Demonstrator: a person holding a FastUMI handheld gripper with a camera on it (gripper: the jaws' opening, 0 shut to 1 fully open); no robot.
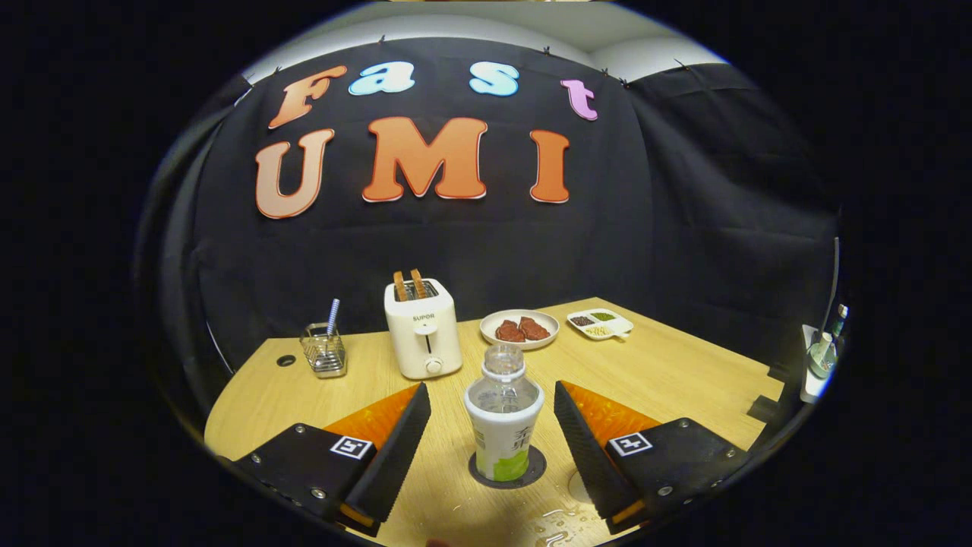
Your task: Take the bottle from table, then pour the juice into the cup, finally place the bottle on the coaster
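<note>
A clear bottle (505, 437) with a white and green label stands upright on a dark round coaster (534, 472) on the wooden table (668, 372). It has no cap on its neck. My gripper (492, 389) is open, and the bottle stands between the two fingers with a gap on each side. The left finger (395, 456) and the right finger (588, 448) do not touch it. A faint round outline (579, 486) lies on the table against the right finger; I cannot tell what it is. Drops of liquid (558, 524) glisten on the wood close by.
Beyond the bottle stand a white toaster (422, 330) with two slices in it, a wire holder (324, 351) with a straw, a plate of meat (520, 328) and a small divided dish (600, 324). The table's right edge has notches (767, 395).
</note>
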